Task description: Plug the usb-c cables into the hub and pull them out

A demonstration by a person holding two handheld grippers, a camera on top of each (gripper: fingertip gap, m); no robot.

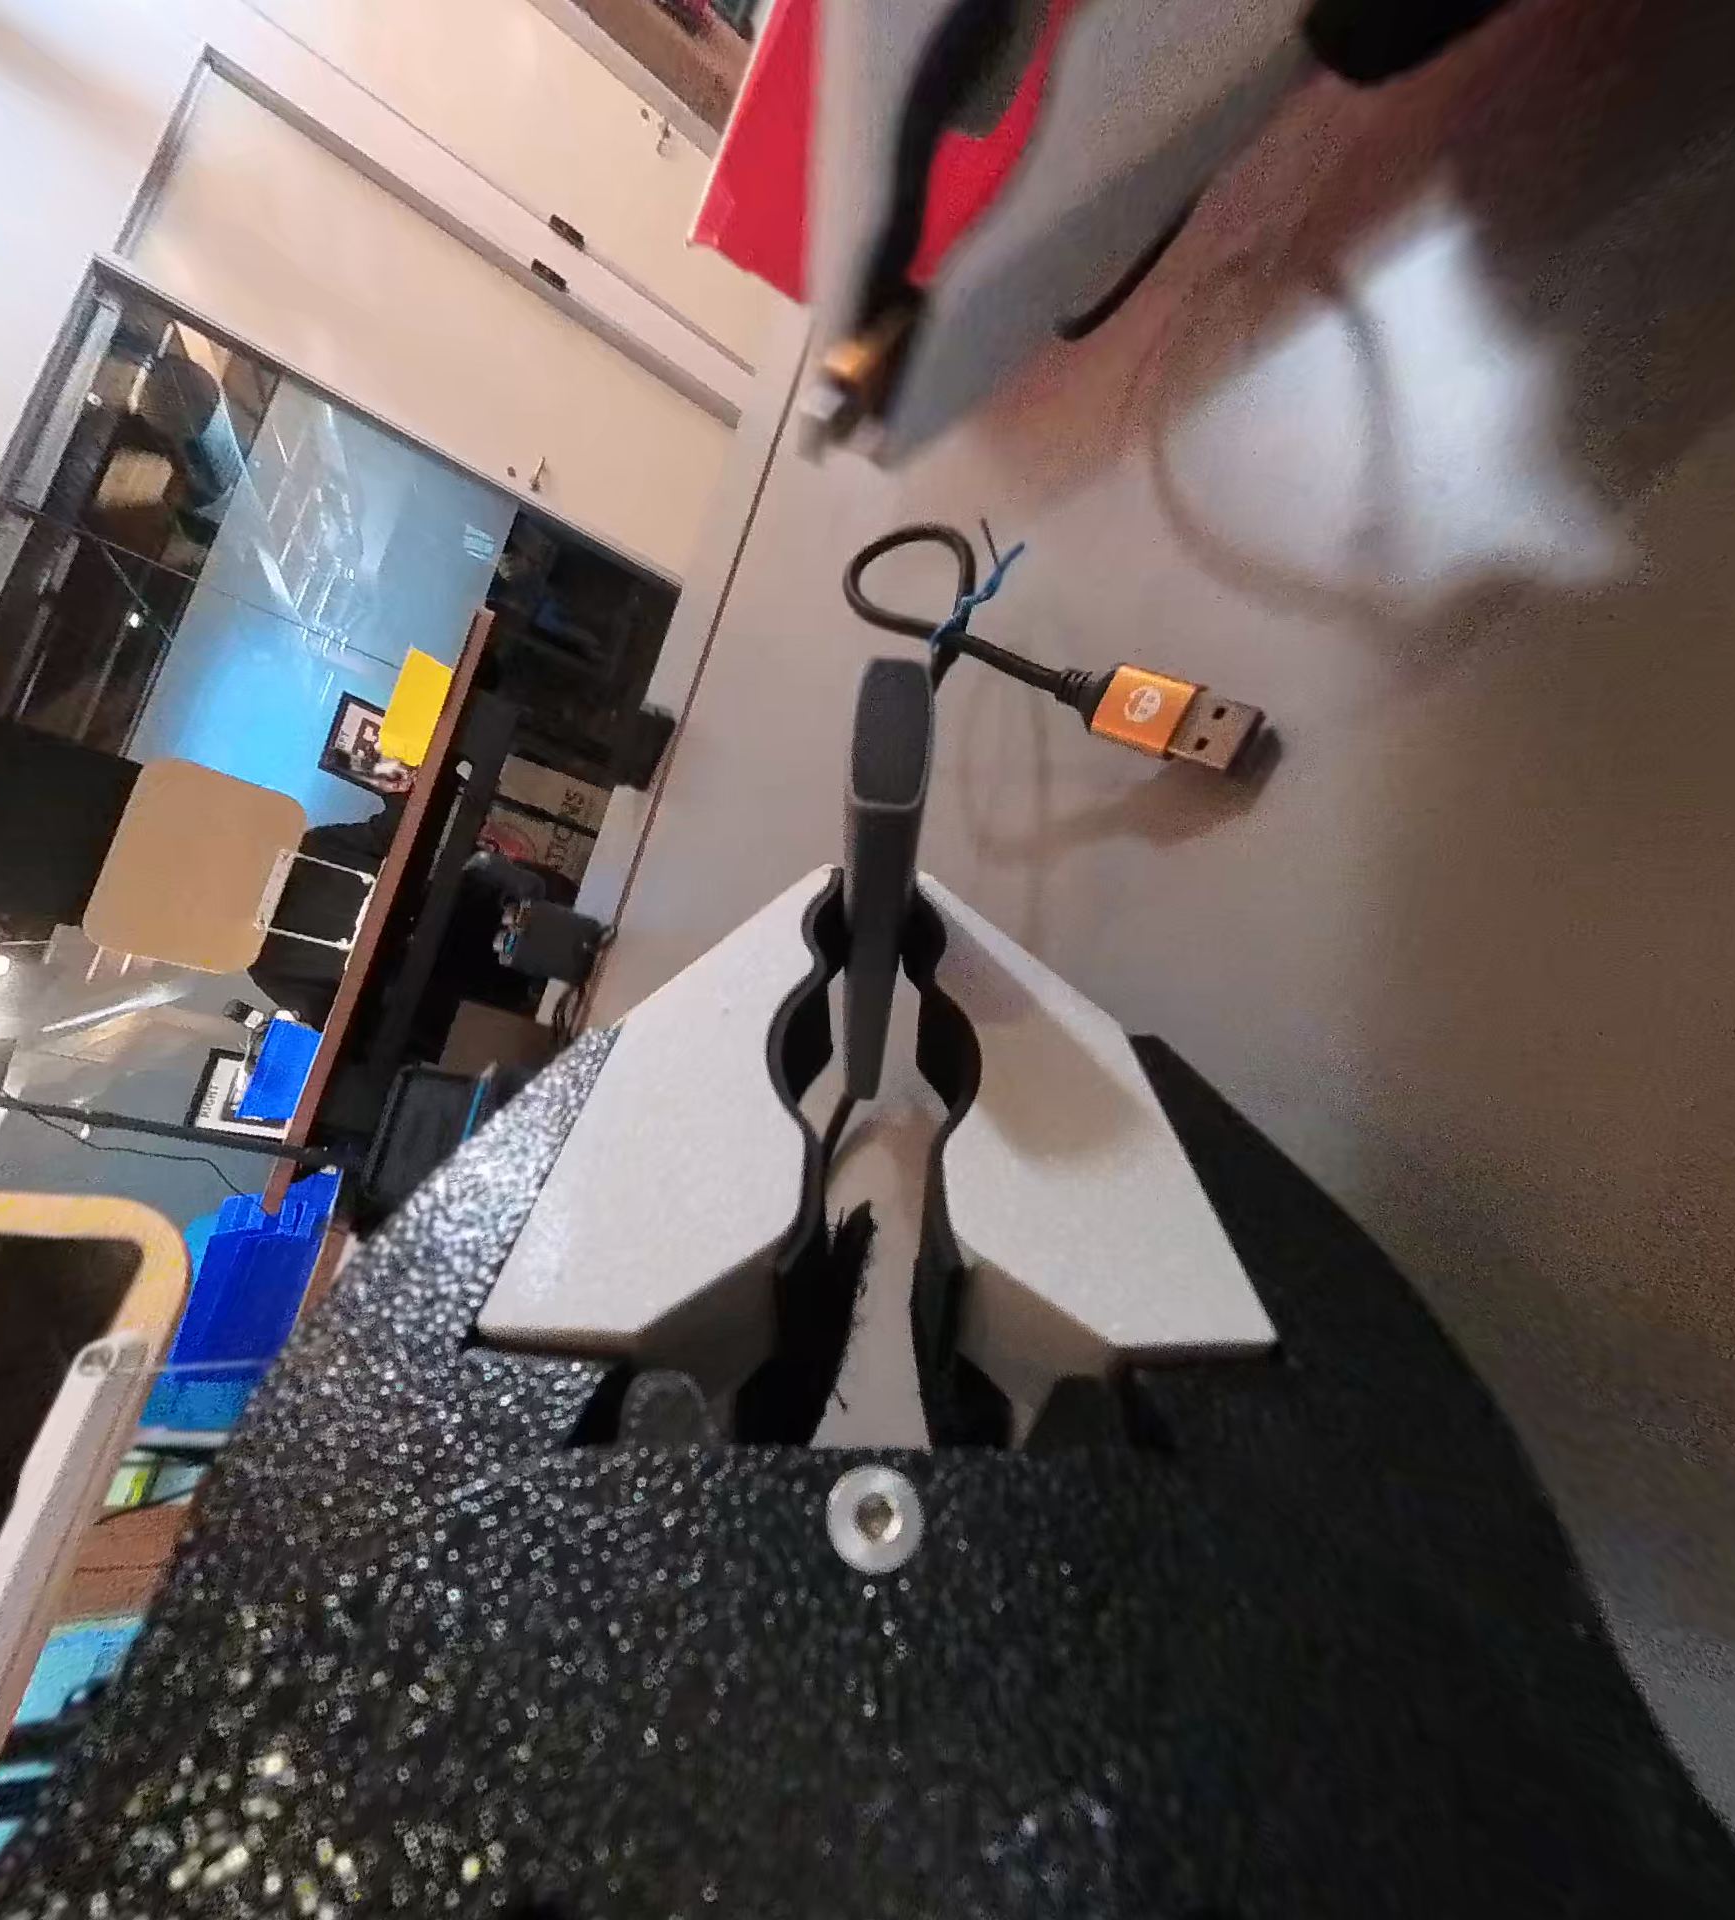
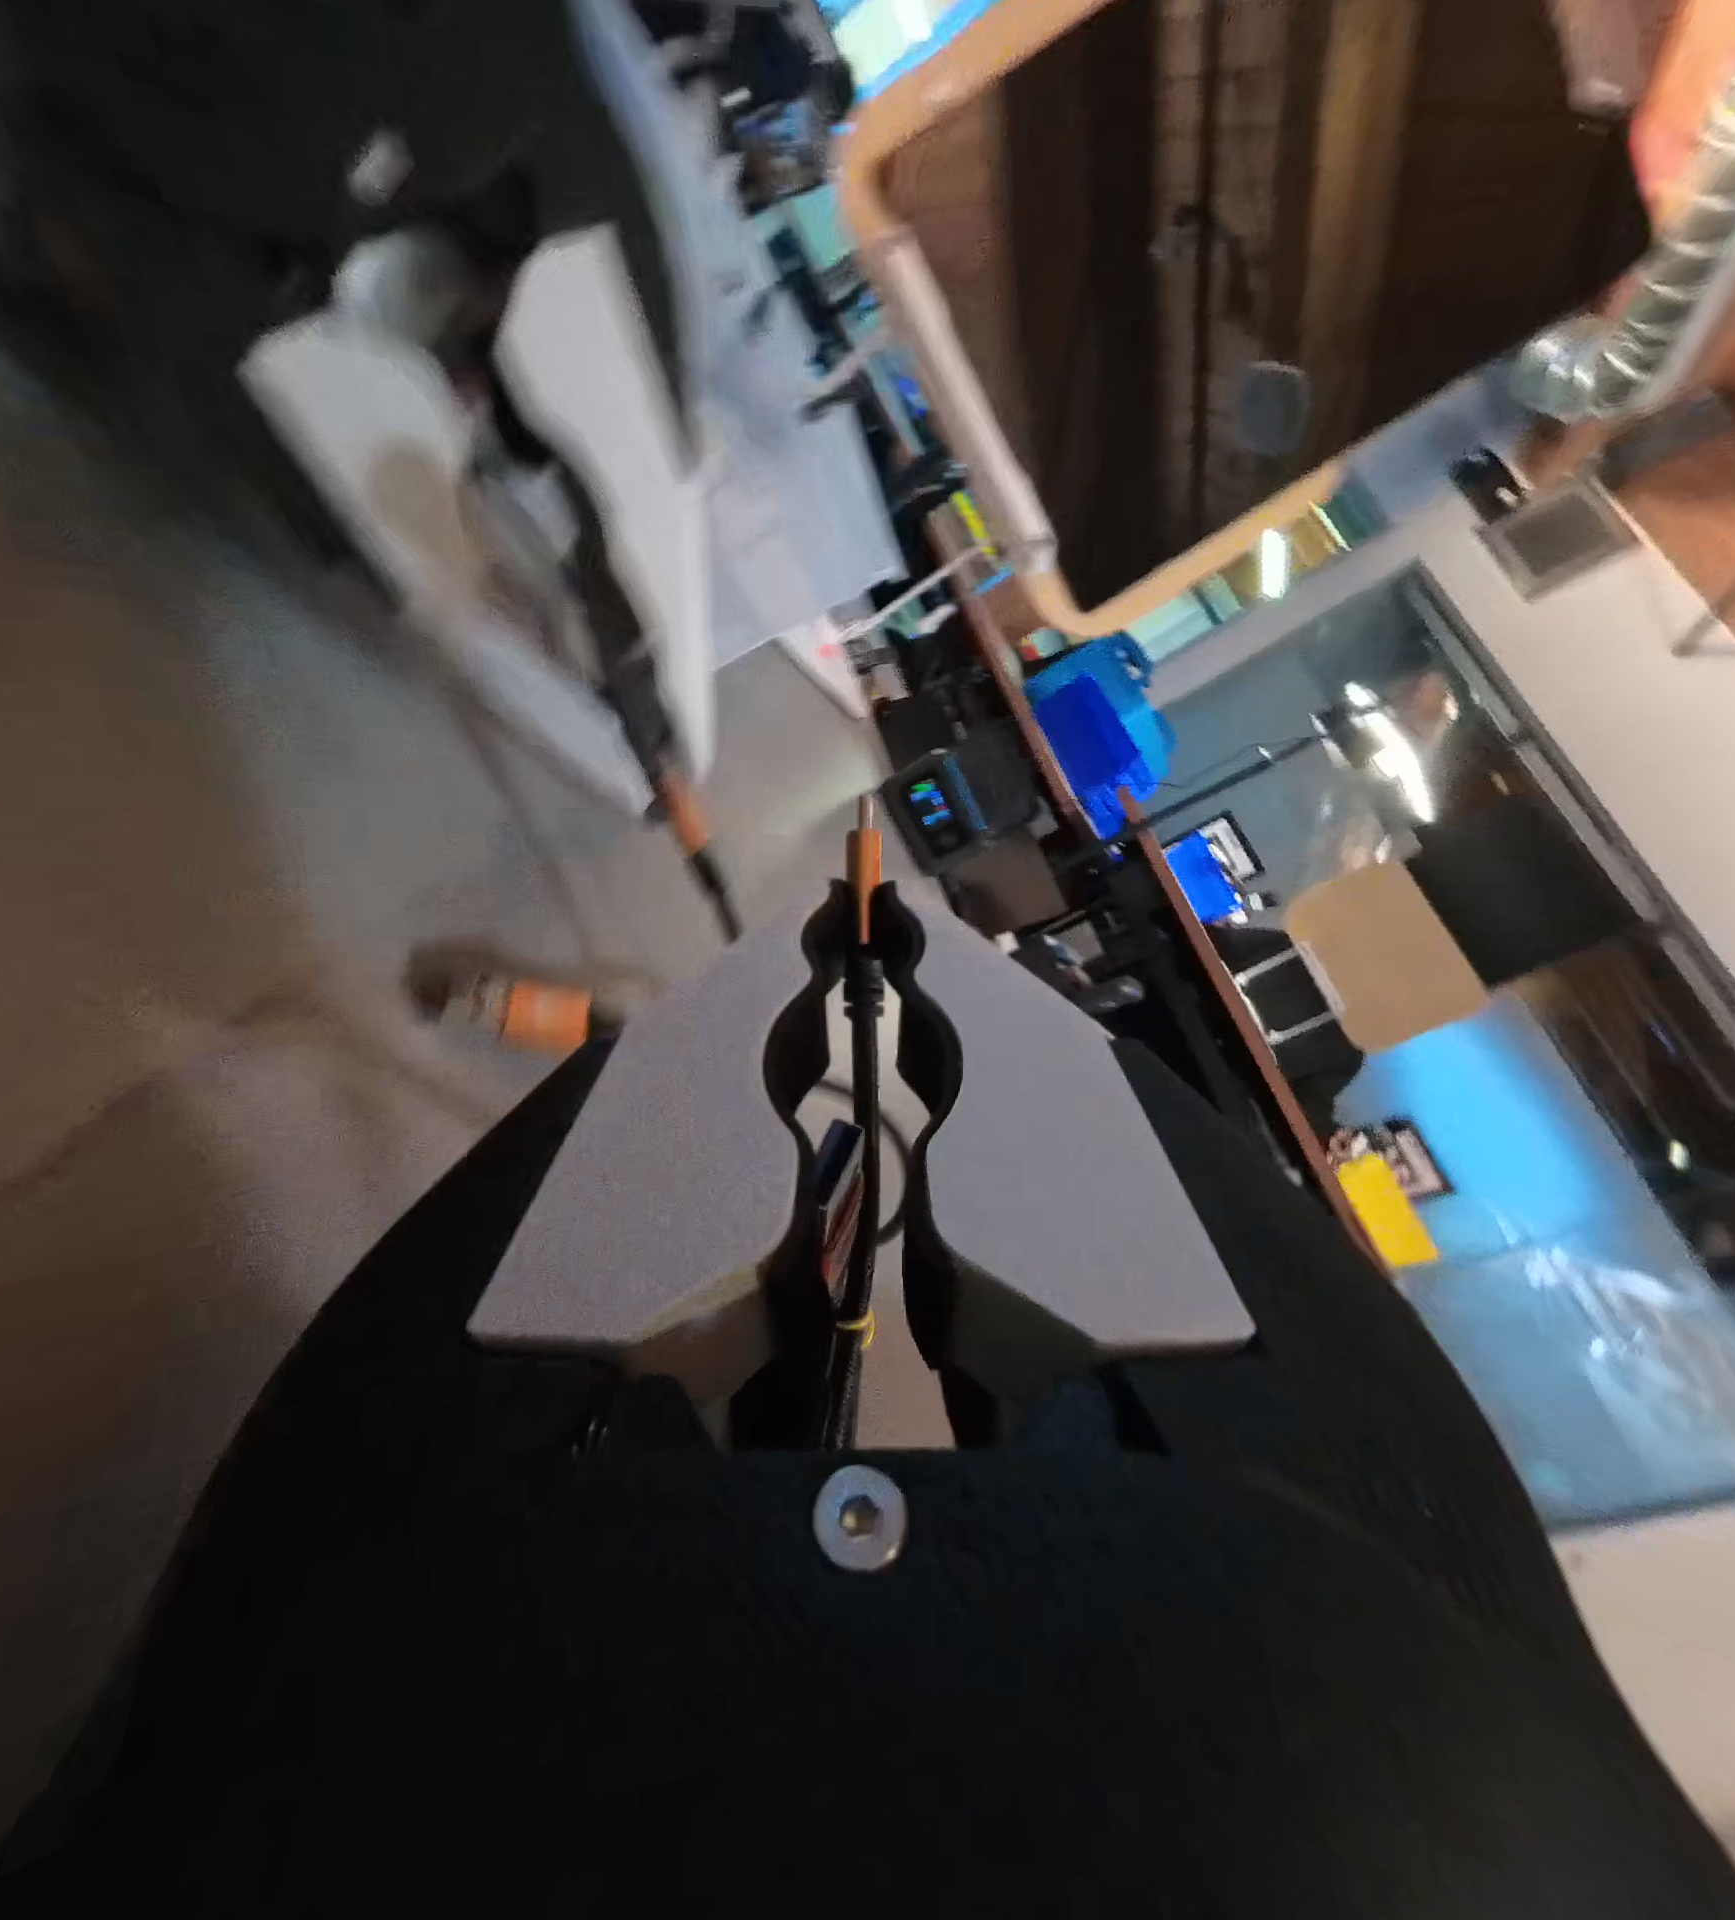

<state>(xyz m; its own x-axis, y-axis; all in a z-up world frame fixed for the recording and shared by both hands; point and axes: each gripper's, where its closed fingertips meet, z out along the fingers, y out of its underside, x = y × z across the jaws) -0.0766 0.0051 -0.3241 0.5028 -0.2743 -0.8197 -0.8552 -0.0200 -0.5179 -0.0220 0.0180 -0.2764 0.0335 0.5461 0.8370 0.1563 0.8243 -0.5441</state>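
Note:
My left gripper [image 1: 878,914] is shut on a slim dark hub [image 1: 884,790], which stands up between the fingers. A short black cable [image 1: 904,566] with a blue tie loops behind the hub's far end. Its orange USB-A plug [image 1: 1180,717] lies on the grey table. My right gripper [image 2: 863,914] is shut on an orange USB-C plug [image 2: 863,857], tip pointing forward, cable trailing back between the fingers. In the left wrist view the right gripper [image 1: 842,395] is blurred, above and beyond the hub. In the right wrist view the left gripper [image 2: 650,764] is blurred, with an orange plug [image 2: 684,812] at its tips.
The grey table [image 1: 1465,935] ends at an edge on the left, with shelves and a glass cabinet [image 1: 271,582] beyond. A red object [image 1: 769,177] sits behind the right gripper. A small device with a lit screen [image 2: 930,816] and blue parts [image 2: 1097,717] stand at the table's far edge. The left gripper's tips are roughly 8 cm from the right gripper's.

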